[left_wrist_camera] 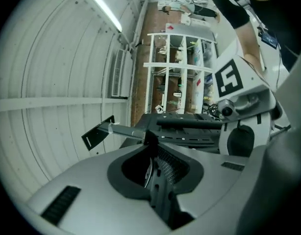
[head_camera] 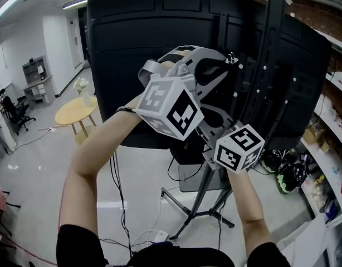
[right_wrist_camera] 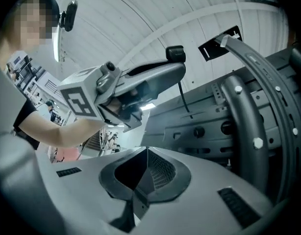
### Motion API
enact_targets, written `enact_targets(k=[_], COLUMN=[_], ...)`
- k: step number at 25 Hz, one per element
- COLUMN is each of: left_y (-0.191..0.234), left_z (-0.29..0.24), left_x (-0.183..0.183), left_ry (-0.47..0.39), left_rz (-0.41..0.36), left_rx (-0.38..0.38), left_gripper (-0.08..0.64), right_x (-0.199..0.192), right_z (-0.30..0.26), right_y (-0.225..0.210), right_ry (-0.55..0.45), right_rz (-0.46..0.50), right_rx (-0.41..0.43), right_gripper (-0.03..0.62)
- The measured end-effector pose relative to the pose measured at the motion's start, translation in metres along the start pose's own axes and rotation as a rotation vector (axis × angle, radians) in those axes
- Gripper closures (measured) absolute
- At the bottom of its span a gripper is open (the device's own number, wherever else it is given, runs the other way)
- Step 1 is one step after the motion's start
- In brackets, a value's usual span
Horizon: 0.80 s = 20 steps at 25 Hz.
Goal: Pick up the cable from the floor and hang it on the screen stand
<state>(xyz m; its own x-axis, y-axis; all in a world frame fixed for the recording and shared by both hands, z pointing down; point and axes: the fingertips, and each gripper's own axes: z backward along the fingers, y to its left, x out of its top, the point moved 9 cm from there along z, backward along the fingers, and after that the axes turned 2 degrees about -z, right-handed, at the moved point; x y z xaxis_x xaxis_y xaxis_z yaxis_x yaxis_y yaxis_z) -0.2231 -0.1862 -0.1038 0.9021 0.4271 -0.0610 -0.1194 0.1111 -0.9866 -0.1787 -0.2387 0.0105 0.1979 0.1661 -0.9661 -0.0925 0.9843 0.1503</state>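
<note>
Left gripper [left_wrist_camera: 150, 141]: raised at the back of the screen [head_camera: 132, 49], clenched on the cable [right_wrist_camera: 182, 97].
Cable: thin and black, off the floor [head_camera: 37, 166], hanging from the left gripper's tip close beside the stand [right_wrist_camera: 246, 116].
Stand: black tube and bracket just ahead of both grippers.
Right gripper [right_wrist_camera: 146, 153]: lower, beside the left, clenched with nothing in it.
Floor: grey, well below.

No legible text or numbers (only coded squares on left cube [head_camera: 170, 107] and right cube [head_camera: 239, 148])
</note>
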Motion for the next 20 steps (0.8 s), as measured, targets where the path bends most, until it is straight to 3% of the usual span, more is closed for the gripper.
enact_targets(k=[11, 16, 20], left_y=[-0.096, -0.141, -0.170], left_z=[-0.004, -0.004, -0.004], left_x=[0.017, 0.016, 0.001], left_ry=[0.014, 0.017, 0.059], left_rz=[-0.112, -0.080, -0.058], left_rx=[-0.108, -0.179, -0.165], left_gripper=[0.511, 0.511, 0.509], right_x=[-0.045, -0.066, -0.082], right_z=[0.065, 0.089, 0.104], right_y=[0.013, 0.021, 0.024], right_ry=[0.065, 0.086, 0.109], right_rz=[-0.080, -0.104, -0.126], right_rx=[-0.126, -0.176, -0.217], right_gripper=[0.566, 0.566, 0.566])
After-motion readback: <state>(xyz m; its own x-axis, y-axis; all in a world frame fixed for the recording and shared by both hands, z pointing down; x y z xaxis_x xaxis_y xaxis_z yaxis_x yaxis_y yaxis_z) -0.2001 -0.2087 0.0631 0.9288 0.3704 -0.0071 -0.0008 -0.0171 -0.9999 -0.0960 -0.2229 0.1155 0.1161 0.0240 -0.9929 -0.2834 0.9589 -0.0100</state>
